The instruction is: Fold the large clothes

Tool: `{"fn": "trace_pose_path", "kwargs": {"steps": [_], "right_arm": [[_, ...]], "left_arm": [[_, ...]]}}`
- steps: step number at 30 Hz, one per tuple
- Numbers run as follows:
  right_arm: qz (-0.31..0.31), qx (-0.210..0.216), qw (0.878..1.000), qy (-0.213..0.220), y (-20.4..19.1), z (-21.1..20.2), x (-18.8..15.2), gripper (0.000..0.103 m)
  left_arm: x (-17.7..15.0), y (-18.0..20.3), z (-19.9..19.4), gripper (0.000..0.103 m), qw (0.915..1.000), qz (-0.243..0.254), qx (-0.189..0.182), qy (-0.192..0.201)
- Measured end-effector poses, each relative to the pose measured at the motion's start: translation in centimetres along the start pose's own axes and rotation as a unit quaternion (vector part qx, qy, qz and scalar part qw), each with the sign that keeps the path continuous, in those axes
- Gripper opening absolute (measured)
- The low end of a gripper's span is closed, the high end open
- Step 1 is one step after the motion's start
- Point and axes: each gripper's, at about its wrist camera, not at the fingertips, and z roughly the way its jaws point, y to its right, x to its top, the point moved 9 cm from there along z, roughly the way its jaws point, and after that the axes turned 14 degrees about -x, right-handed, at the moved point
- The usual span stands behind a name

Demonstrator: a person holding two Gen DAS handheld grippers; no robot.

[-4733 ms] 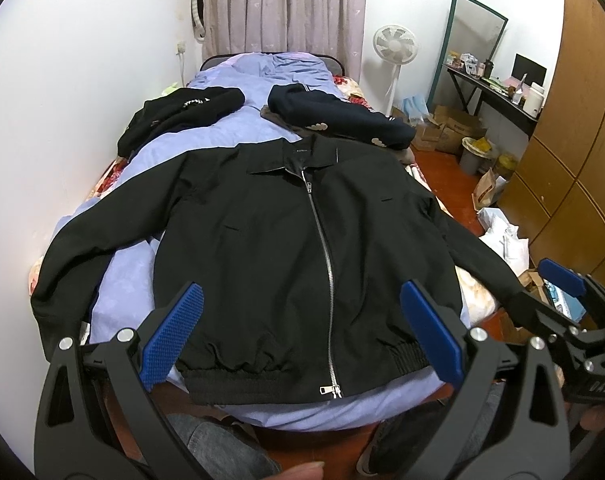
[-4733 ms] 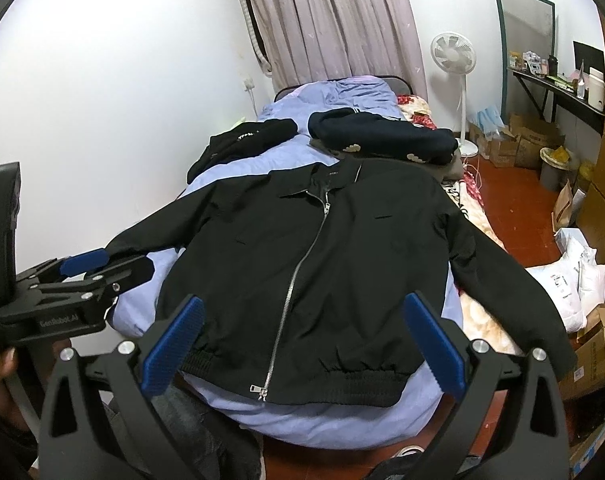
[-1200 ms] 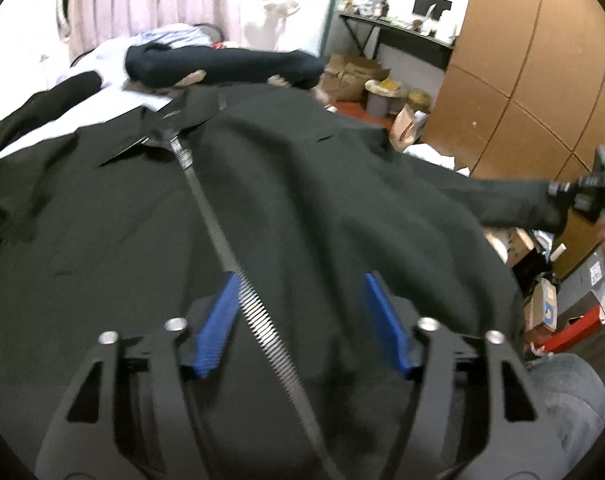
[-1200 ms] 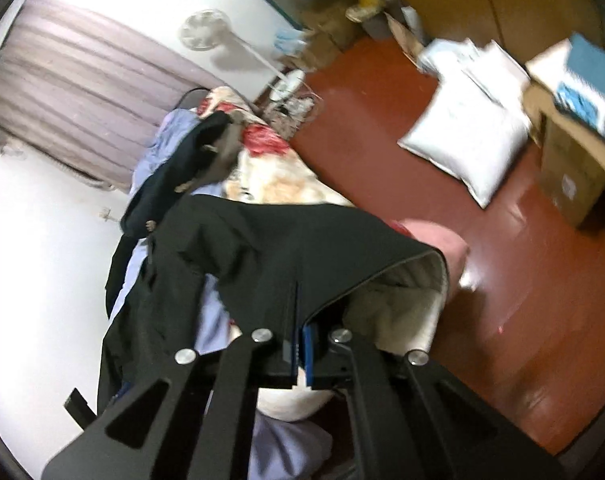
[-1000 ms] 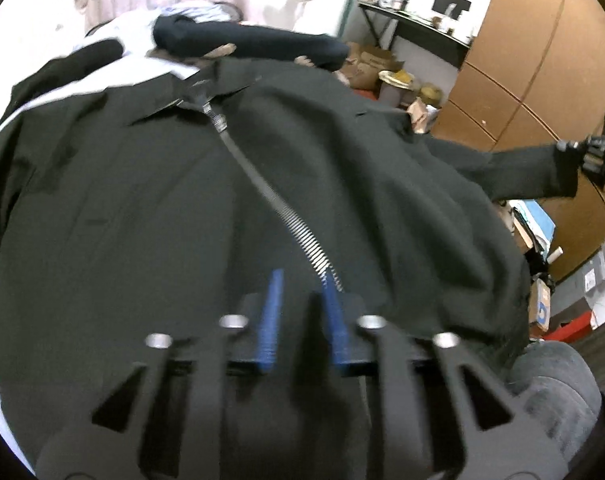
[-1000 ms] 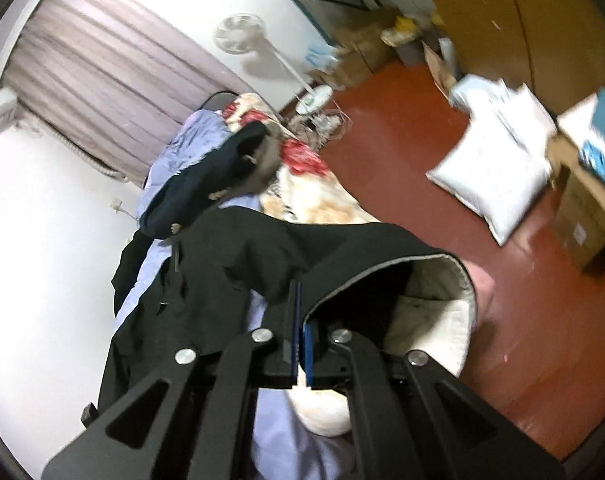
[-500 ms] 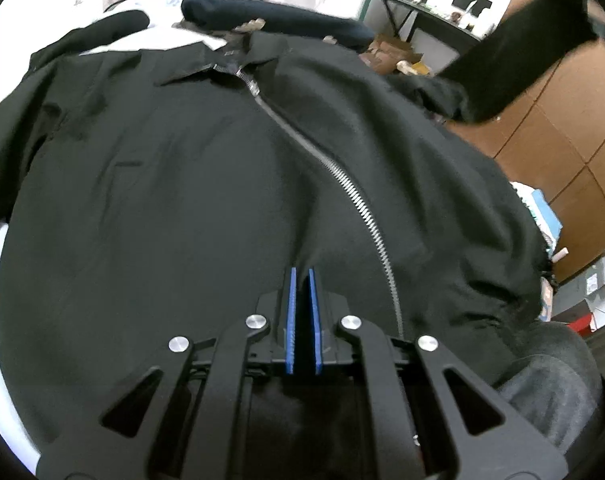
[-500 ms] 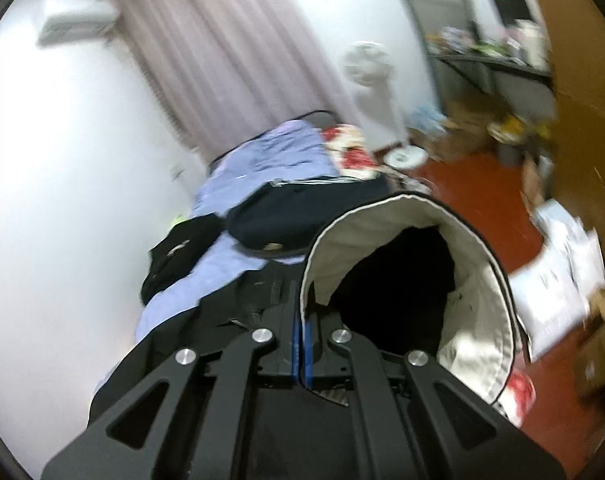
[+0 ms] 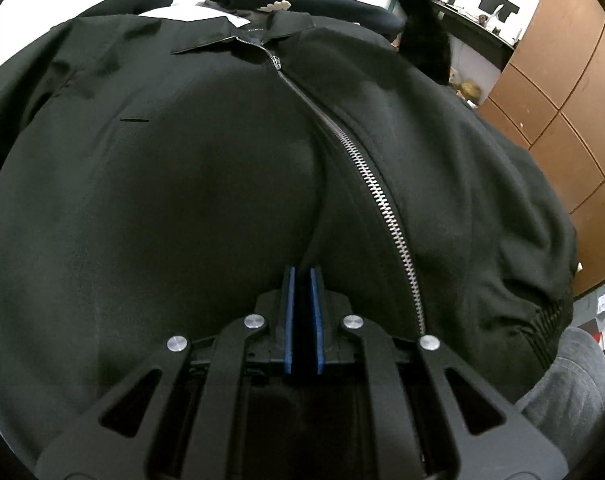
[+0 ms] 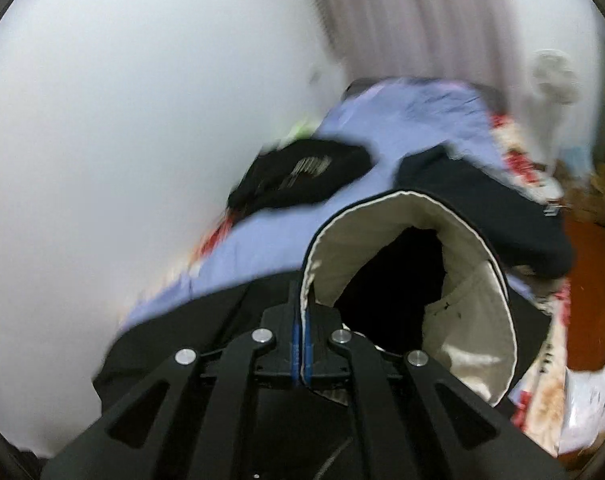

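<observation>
A black zip-up jacket (image 9: 162, 200) lies front up on the bed, its silver zipper (image 9: 366, 172) running diagonally. My left gripper (image 9: 302, 276) is shut on a pinch of the jacket's front just left of the zipper, and a ridge of cloth rises from the pads. My right gripper (image 10: 301, 292) is shut on the edge of the jacket's sleeve cuff (image 10: 482, 320), whose cream lining gapes open to the right of the fingers. In the left wrist view that lifted sleeve (image 9: 422, 32) hangs above the jacket's far right shoulder.
A lilac sheet (image 10: 262, 248) covers the bed along a white wall (image 10: 142, 100). A black garment (image 10: 302, 176) and a navy garment (image 10: 502, 216) lie beyond the jacket. A brown wardrobe (image 9: 562, 100) stands on the right, and a person's grey-trousered knee (image 9: 570, 384) is at the bed's edge.
My left gripper closed on the jacket front and sank slightly. My right gripper swung the sleeve from over the red floor up across the bed, rolling as it went.
</observation>
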Motion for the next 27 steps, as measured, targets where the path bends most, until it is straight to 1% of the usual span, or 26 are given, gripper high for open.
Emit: {"fn": "trace_pose_path", "kwargs": {"steps": [2,4,7,10,12,13,14,15,16,17,18,19,21,25,26,27], "right_arm": [[-0.034,0.002,0.999,-0.037,-3.5,4.6,-1.1,0.001],[-0.059,0.002,0.995,-0.078,-6.1,9.8,-3.3,0.001],[-0.077,-0.008,0.988,-0.134,-8.6,16.3,-6.4,0.001],[-0.094,-0.025,0.981,-0.167,-10.1,20.3,-9.3,0.001],[-0.106,-0.057,0.972,-0.204,-10.3,22.7,-12.4,0.002],[-0.114,-0.064,0.968,-0.215,-10.4,23.5,-13.7,0.003],[-0.123,-0.065,0.966,-0.216,-10.7,23.8,-14.6,0.005],[-0.135,-0.064,0.965,-0.214,-11.1,23.8,-15.3,0.014],[-0.141,-0.055,0.966,-0.211,-11.7,23.5,-15.7,0.03],[-0.138,-0.046,0.967,-0.208,-12.1,23.2,-15.6,0.037],[-0.129,-0.03,0.969,-0.207,-12.5,22.6,-15.5,0.049],[-0.124,-0.014,0.969,-0.212,-12.9,21.9,-15.4,0.054],[-0.124,0.017,0.968,-0.215,-13.4,20.5,-14.8,0.054],[-0.115,0.064,0.973,-0.192,-14.1,15.6,-12.3,0.054],[-0.112,0.071,0.976,-0.175,-14.0,14.0,-11.2,0.054],[-0.102,0.08,0.979,-0.156,-13.5,12.4,-10.0,0.054]], "left_arm": [[0.1,0.3,0.1,0.009,1.0,0.003,0.004,0.0],[0.1,0.4,0.0,0.008,1.0,0.006,0.005,0.004],[0.2,0.6,-0.1,0.008,1.0,0.006,-0.001,0.004],[0.5,0.6,-0.1,0.008,0.9999,0.008,-0.01,0.001],[0.8,0.4,0.0,0.008,0.9998,0.006,-0.018,0.001],[0.8,0.4,0.0,0.008,0.9998,0.006,-0.02,0.002],[0.8,0.4,0.0,0.008,0.9997,0.008,-0.022,0.002],[0.9,0.4,-0.1,0.008,0.9997,0.01,-0.024,0.004],[0.9,0.3,-0.2,0.008,0.9996,0.01,-0.026,0.005],[1.0,0.1,-0.2,0.008,0.9995,0.01,-0.029,0.005],[1.0,0.0,-0.2,0.008,0.9995,0.008,-0.031,0.004],[1.0,0.0,-0.2,0.008,0.9995,0.007,-0.031,0.004],[1.0,-0.2,-0.3,0.008,0.9996,0.008,-0.029,0.003],[1.3,-0.3,-0.5,0.009,0.9997,0.011,-0.023,0.002],[1.5,-0.3,-0.7,0.01,0.9998,0.01,-0.018,0.001],[1.7,0.1,-0.9,0.013,0.9999,0.008,-0.013,0.001]]}}
